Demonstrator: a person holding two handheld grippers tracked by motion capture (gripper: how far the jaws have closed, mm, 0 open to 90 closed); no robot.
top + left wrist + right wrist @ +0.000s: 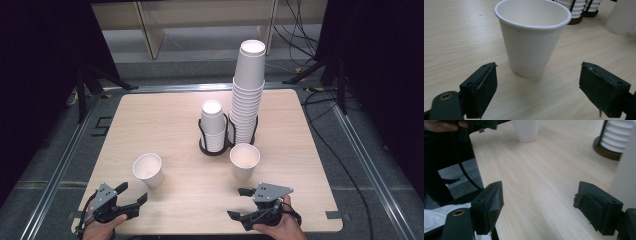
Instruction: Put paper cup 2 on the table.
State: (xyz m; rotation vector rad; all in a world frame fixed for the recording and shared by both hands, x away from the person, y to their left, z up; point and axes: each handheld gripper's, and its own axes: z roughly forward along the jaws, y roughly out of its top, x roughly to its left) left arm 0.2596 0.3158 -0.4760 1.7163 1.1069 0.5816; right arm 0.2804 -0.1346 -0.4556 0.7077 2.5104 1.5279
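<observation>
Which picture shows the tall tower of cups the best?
The high view: the tall stack of cups shows whole there, from its black holder up to the top cup. The left gripper view catches just its base at the top edge. The right gripper view shows a few ribbed rims at the right.

The table (165,115) has a pale wood-grain top, smooth and faintly sheened, with fine streaks running along it. The loose cups — the left cup (532,37) and the right cup (244,161) — look like white paper, matt, with a rolled rim; the left one carries a few tiny dark specks on its wall. The two cup stacks (247,95) are the same ribbed white paper, held in a cup holder (220,147) of thin black wire on a dark base. The left gripper (537,90) has matt black plastic jaws faced with rubbery pads, frayed at the edges — a brass-coloured ring sits in one arm.
</observation>
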